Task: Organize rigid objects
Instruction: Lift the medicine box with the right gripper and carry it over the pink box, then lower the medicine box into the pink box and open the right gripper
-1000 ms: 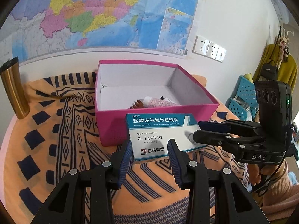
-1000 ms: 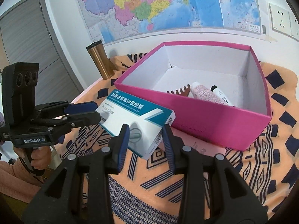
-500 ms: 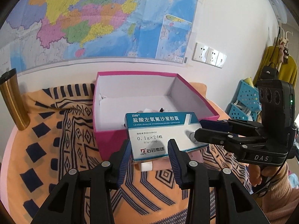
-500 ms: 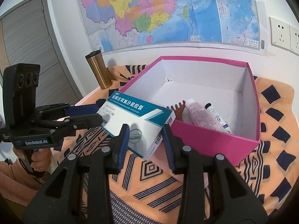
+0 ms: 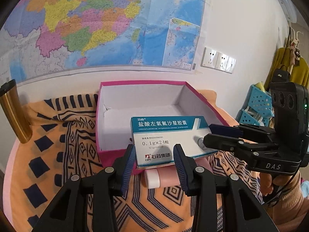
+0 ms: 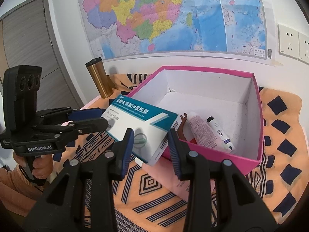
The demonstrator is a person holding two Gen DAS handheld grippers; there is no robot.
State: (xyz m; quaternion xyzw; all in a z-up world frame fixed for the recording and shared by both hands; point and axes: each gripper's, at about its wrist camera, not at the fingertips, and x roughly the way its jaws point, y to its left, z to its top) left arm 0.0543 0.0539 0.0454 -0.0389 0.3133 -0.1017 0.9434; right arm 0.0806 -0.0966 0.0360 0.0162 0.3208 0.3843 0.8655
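Medicine box (image 5: 170, 138) gripped by both fingers — left gripper (image 5: 154, 154), right gripper (image 6: 149, 137) — above pink box (image 6: 222, 154).

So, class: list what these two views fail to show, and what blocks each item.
1. Left wrist view: pink box contents, behind the medicine box.
2. Right wrist view: most of the brown comb, behind that box.
3. Both views: pink white-capped item on the cloth, partly under it.

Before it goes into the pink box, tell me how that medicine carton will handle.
The medicine carton is thin printed card holding capsules, so probably light and crushable under a hard squeeze. Its glossy faces may slip, though both the left gripper and right gripper pinch it. Flat sides suggest it won't roll inside the pink box.
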